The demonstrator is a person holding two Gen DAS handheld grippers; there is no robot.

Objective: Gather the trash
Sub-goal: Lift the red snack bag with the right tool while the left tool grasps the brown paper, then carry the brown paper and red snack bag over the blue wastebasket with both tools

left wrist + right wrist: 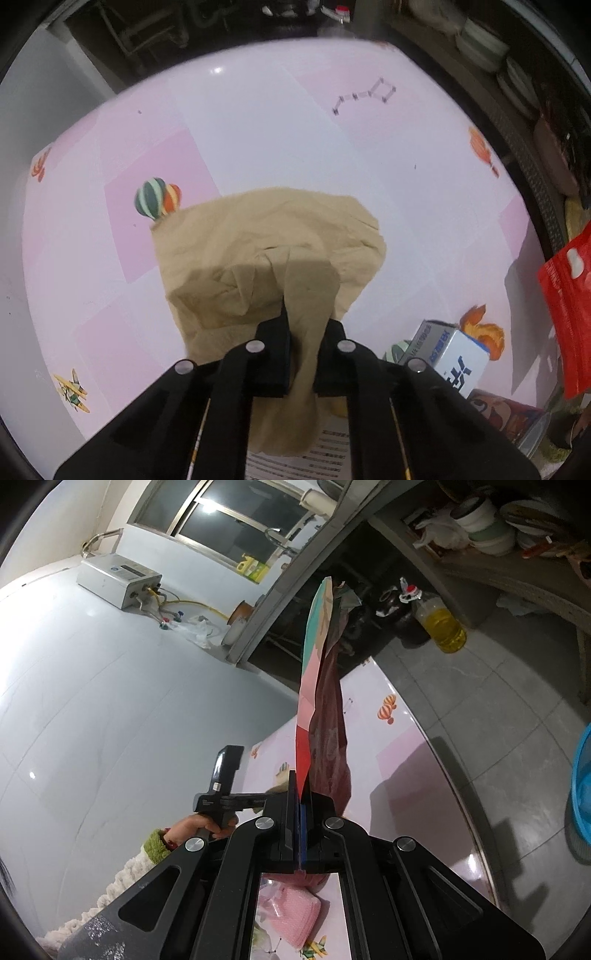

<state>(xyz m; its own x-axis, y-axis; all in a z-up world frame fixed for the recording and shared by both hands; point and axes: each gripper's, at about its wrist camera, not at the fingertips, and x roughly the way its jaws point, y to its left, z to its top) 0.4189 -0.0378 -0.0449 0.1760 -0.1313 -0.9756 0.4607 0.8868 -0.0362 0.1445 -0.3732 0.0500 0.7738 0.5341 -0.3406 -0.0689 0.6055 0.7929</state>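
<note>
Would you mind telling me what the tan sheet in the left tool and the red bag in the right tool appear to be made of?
The tan sheet looks like soft, matte tissue or thin paper: limp folds, crumpled creases, no shine. The red bag looks like plastic film packaging, probably laminated: printed colours outside, stiff sharp folds, a faint sheen; it could be foil-lined, which I cannot tell.

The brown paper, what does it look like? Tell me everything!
The brown paper is a tan, crumpled sheet, creased all over. It looks soft and thin. Most of it lies spread on the pink table, covering part of a balloon picture. One bunched fold rises toward the camera, pinched between the shut black fingers of the left tool.
</note>
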